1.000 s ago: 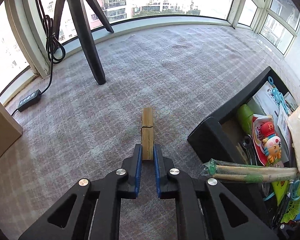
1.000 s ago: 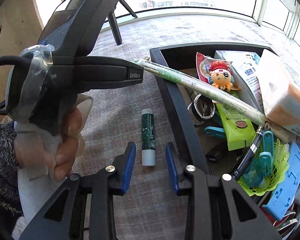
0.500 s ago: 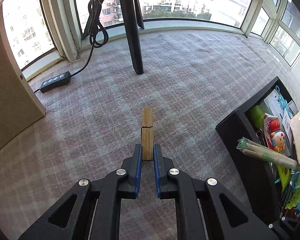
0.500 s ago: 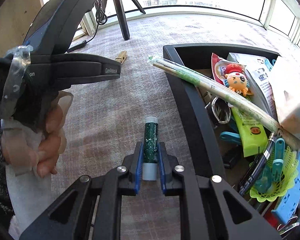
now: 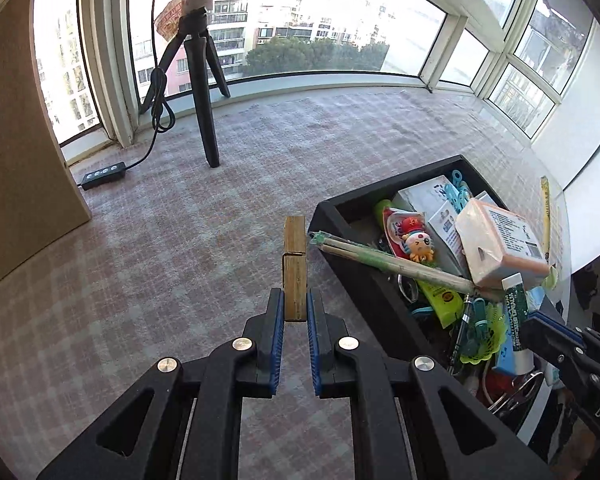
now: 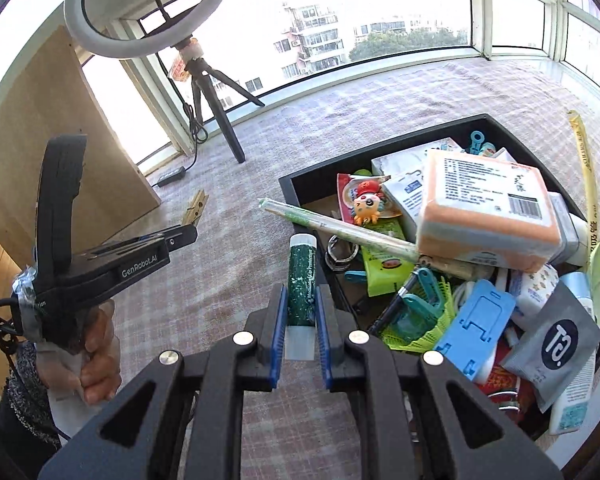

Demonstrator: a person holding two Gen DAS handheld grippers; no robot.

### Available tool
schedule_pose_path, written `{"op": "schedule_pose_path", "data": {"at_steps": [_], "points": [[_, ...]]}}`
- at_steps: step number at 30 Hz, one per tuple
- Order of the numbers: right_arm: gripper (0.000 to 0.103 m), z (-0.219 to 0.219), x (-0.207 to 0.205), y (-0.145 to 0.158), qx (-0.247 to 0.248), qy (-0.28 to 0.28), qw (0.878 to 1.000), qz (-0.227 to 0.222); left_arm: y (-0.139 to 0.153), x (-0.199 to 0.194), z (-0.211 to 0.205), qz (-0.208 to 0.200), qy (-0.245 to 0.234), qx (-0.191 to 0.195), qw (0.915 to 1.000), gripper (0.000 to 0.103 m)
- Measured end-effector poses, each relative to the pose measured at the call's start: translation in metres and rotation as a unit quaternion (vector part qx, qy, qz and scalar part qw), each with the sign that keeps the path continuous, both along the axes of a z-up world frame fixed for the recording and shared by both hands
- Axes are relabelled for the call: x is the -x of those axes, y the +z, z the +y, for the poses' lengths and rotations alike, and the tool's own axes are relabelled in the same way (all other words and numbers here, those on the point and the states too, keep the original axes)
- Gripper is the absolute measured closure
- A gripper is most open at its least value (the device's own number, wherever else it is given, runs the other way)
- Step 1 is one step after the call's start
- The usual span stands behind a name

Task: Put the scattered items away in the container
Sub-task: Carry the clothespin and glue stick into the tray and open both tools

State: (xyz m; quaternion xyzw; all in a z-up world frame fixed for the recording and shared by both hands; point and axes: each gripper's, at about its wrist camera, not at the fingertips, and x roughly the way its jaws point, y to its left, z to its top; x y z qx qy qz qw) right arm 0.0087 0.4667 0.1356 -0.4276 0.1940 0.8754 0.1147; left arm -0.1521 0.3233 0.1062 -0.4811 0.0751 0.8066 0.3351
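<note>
The left tool [image 5: 295,312] is nearly closed, its blue pads pressing on the lower end of a wooden clothespin [image 5: 295,266] that stands up out of the grip, just left of the black container [image 5: 340,220]. The right tool [image 6: 301,312] has just been closing and now clamps a green glue stick [image 6: 300,280] near its white base, the cap end pointing toward the near left wall of the container.

Both items hang clear of the checked counter [image 5: 180,264], so the step in hand looks like carrying them over the rim and dropping them in. The container is already heaped: an orange-edged box [image 6: 486,212] sits high, and a long wrapped pair of chopsticks [image 6: 332,228] juts out over the left wall. To do this well, bring each tool in above that wall and the chopsticks, pick a low gap toward the container's back left corner, and open only once the item is fully inside the rim, one hand at a time so the tools do not clash.
</note>
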Motion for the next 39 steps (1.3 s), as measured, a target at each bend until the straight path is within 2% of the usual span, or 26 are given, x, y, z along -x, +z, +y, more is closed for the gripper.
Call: {"op": "schedule_pose_path", "data": {"at_steps": [5,11,17,20,22,23,25,29,32,39], "points": [[0.089,0.058,-0.024,0.015,-0.017,-0.064,0.998,0.002,0.016,-0.047,0.037,-0.020,-0.050,-0.032,0.9981,0.093],[0.089,0.121,-0.056,0.023,-0.042,-0.132,0.990,-0.007,0.013,-0.092,0.072,-0.053,-0.075,-0.044,0.9947,0.093],[0.089,0.148,-0.060,0.030,-0.054,-0.146,0.988,-0.005,0.021,-0.117,0.099,-0.050,-0.098,-0.046,0.9928,0.093],[0.089,0.155,-0.057,0.032,-0.059,-0.145,0.988,-0.003,0.033,-0.125,0.114,-0.044,-0.127,-0.070,0.9885,0.092],[0.088,0.159,-0.054,0.033,-0.062,-0.138,0.988,0.000,0.034,-0.130,0.127,-0.048,-0.154,-0.063,0.9849,0.062],[0.083,0.160,-0.051,0.032,-0.060,-0.132,0.990,0.001,0.034,-0.131,0.129,-0.043,-0.152,-0.062,0.9854,0.052],[0.072,0.162,-0.050,0.032,-0.048,-0.125,0.991,-0.007,0.036,-0.133,0.124,-0.026,-0.144,-0.062,0.9872,0.055],[0.072,0.160,-0.058,0.037,-0.063,-0.131,0.989,0.001,0.034,-0.128,0.109,-0.024,-0.135,-0.049,0.9893,0.056],[0.071,0.161,-0.064,0.037,-0.050,-0.134,0.990,0.001,0.033,-0.121,0.090,-0.013,-0.115,-0.035,0.9926,0.056],[0.070,0.141,-0.074,0.038,-0.041,-0.121,0.992,0.002,0.022,-0.089,0.028,-0.009,-0.039,-0.004,0.9992,0.056]]}}
